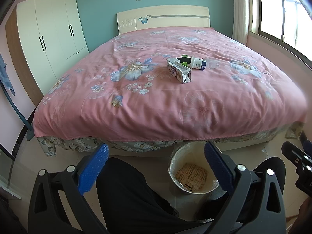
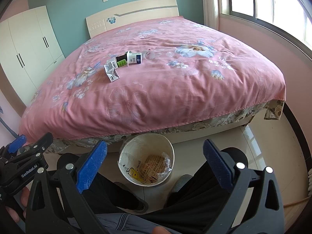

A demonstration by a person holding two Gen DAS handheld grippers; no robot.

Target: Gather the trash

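Trash lies in a small pile on the pink floral bedspread: a crumpled white carton, a white cup with a blue label, a green and black box and a clear plastic bottle. A round waste bin stands on the floor at the foot of the bed, with a printed wrapper inside. My left gripper and right gripper are both open and empty, held low above the floor near the bin.
A white wardrobe stands left of the bed. A window is on the right wall. The person's legs in dark trousers and shoes flank the bin. The left gripper's body shows at the right wrist view's left edge.
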